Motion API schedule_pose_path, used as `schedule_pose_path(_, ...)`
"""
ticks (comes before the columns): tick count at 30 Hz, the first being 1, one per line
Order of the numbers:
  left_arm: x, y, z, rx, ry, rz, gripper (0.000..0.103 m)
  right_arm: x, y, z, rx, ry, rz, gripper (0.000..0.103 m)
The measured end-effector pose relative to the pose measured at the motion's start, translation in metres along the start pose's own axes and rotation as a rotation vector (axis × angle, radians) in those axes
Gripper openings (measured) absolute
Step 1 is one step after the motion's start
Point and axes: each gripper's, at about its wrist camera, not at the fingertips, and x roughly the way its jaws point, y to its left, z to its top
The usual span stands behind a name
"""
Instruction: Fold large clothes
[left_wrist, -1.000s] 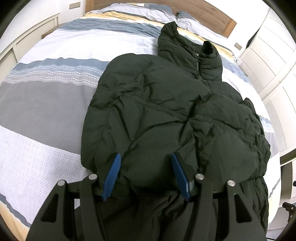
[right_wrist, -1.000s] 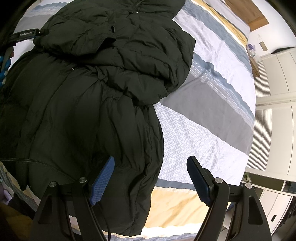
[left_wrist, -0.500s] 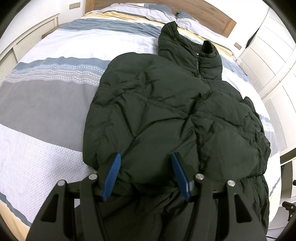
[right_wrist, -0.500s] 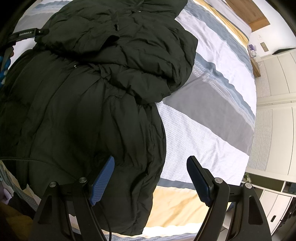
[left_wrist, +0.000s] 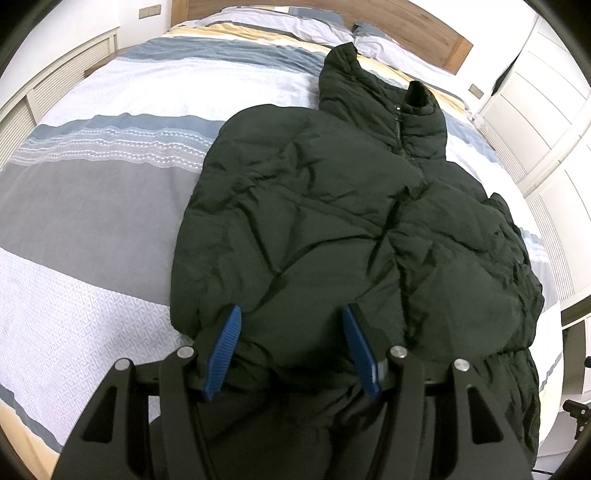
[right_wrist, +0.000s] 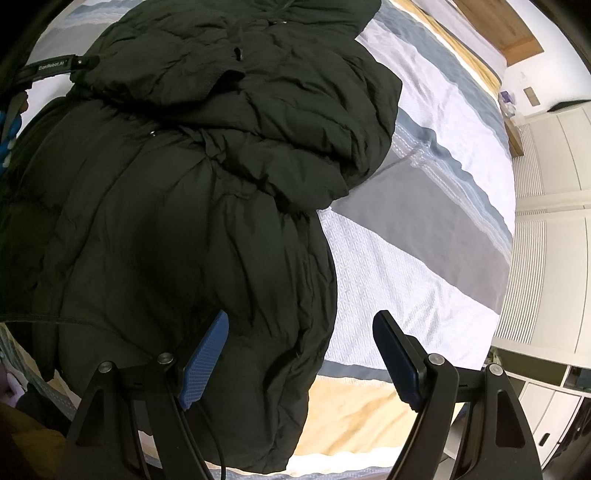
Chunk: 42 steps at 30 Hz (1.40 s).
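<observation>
A dark green puffer jacket (left_wrist: 332, 229) lies on the striped bed (left_wrist: 92, 206), collar toward the headboard, both sleeves folded across its front. My left gripper (left_wrist: 291, 321) is open, its blue pads astride a bulge of the folded sleeve near the hem. In the right wrist view the jacket (right_wrist: 166, 221) fills the left side and its hem hangs toward the bed's foot. My right gripper (right_wrist: 301, 325) is open and empty over the jacket's right edge. The left gripper's body (right_wrist: 51, 66) shows at the upper left there.
A wooden headboard (left_wrist: 406, 26) and pillows (left_wrist: 295, 26) lie at the far end. White wardrobes (left_wrist: 546, 92) stand along the right side, also in the right wrist view (right_wrist: 546, 221). A white slatted panel (left_wrist: 44, 88) runs along the left. Bare bedspread lies left of the jacket.
The folded sleeve under my left gripper has settled flatter. The right wrist view has crept slightly nearer the jacket's edge. Both grippers stay open.
</observation>
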Motion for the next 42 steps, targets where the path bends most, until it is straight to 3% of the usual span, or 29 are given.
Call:
schedule_pose_path(8,-0.003,0.007,0.008,0.0,0.001,0.017,0.056,0.0,0.001,0.011,-0.01,-0.017,0.008,0.08)
schedule_pose_path(16,-0.019,0.021,0.058,-0.003,-0.045,0.044,0.056,-0.007,-0.025,0.054,0.044,-0.122,0.091,0.08)
schedule_pose_path(18,-0.021,0.024,0.079,0.013,-0.058,0.051,0.056,-0.01,-0.038,0.073,0.068,-0.167,0.119,0.08)
schedule_pose_path(22,-0.014,0.02,0.125,0.06,-0.069,0.054,0.056,-0.014,-0.066,0.121,0.113,-0.27,0.184,0.091)
schedule_pose_path(27,0.008,0.004,0.185,0.067,-0.079,0.002,0.056,-0.012,-0.099,0.195,0.154,-0.401,0.281,0.094)
schedule_pose_path(35,0.086,-0.023,0.278,-0.028,-0.074,-0.097,0.056,0.03,-0.147,0.315,0.256,-0.531,0.447,0.094)
schedule_pose_path(42,0.15,-0.026,0.31,-0.175,-0.082,-0.176,0.056,0.083,-0.178,0.4,0.405,-0.576,0.506,0.094)
